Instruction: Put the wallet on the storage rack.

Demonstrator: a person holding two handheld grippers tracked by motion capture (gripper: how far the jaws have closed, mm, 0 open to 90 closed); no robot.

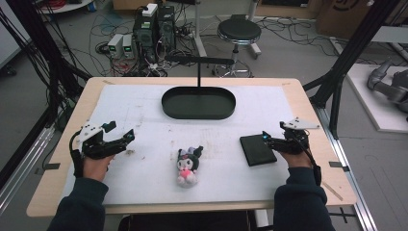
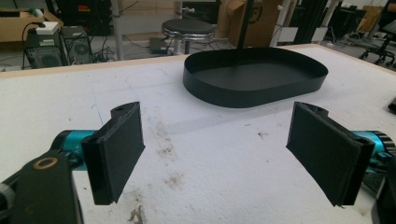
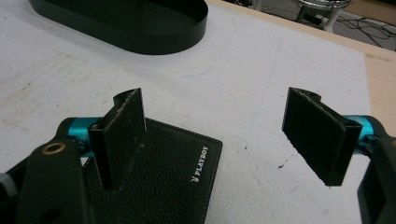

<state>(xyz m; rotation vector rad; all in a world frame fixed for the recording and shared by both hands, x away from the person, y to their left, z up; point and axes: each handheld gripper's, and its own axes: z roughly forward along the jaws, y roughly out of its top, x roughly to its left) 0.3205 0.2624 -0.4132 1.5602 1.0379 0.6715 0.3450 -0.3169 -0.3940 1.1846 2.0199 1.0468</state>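
Two grippers rest apart on the tabletop [image 1: 144, 103], jaws wide and holding nothing.
Nearer than the black tray [image 1: 198, 103]: plush toy [image 1: 188, 165] centre, left gripper [image 1: 126, 138] left, right gripper [image 1: 267, 139] over the black wallet [image 1: 257, 149].

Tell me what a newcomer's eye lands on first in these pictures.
First, the small black-and-white plush doll with a pink patch, lying near the front middle of the white table cover. Behind it sits the black oval tray, and to the doll's right lies the black leather wallet. The left gripper and right gripper flank them, both open and holding nothing.
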